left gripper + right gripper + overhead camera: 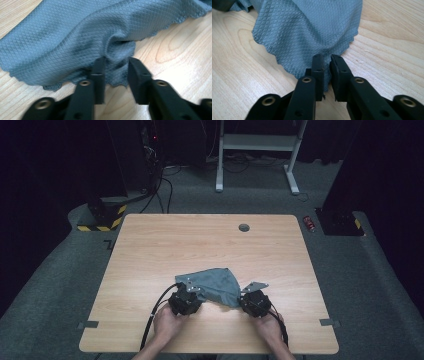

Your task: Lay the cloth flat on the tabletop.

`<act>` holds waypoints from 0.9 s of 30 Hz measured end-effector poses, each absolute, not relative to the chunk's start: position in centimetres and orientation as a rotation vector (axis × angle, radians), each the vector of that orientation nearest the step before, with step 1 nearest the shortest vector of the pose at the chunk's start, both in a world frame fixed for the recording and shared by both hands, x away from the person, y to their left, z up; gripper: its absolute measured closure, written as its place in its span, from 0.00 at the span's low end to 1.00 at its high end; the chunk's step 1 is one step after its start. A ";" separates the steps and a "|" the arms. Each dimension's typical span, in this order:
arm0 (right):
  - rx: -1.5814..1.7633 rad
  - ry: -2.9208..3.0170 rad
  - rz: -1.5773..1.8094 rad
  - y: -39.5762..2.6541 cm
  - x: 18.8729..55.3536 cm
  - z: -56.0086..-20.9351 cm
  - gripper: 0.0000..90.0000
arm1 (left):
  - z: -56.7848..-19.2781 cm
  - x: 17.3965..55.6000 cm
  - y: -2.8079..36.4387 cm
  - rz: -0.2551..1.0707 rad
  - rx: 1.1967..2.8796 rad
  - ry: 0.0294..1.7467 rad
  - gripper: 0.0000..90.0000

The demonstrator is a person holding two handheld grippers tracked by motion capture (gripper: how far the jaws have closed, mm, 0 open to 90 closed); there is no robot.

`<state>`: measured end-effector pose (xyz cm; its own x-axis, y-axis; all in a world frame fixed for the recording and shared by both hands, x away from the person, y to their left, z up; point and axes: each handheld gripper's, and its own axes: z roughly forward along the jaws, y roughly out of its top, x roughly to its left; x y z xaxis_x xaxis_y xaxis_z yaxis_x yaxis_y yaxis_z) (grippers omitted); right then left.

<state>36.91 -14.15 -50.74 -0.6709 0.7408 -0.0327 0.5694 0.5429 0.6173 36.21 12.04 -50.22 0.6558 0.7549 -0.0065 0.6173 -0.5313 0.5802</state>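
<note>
Grey-blue quilted cloth with a scalloped hem (216, 285) lies bunched on the near half of the light wooden table (150, 245), between the 2 handheld tools and well clear of every edge.

At its near left corner, the left gripper (115, 65) has its 2 black jaws set a moderate width apart with a gathered fold of fabric between them; the pads do not clearly press the fold, so this looks like a loose straddle, not a firm hold. At the near right corner, the right gripper (326, 59) has its jaws drawn narrow, pinching a thin peak of the hem.

A person's hands come in from the near edge, each wrapped around a tool.

Judged risk: if both corners lift now, the left fold may slip free, leaving the cloth dangling from 1 corner and twisting. The right pinch holds little fabric and could also pull off the hem.
</note>
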 end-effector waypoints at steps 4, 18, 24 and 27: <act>1.054 2.510 0.831 -13.9 36.9 -50.7 0.97 | -50.1 36.3 12.5 0.308 2.347 1.058 0.94; 1.020 2.536 0.841 -15.9 33.2 -50.7 0.99 | -49.0 31.2 16.6 0.236 2.383 1.003 0.97; 0.993 2.573 0.864 -15.5 32.4 -50.2 0.92 | -49.5 30.7 17.5 0.212 2.357 1.047 0.87; 1.047 2.507 0.944 -15.5 33.8 -49.1 0.84 | -49.2 31.2 17.9 0.257 2.297 1.111 0.72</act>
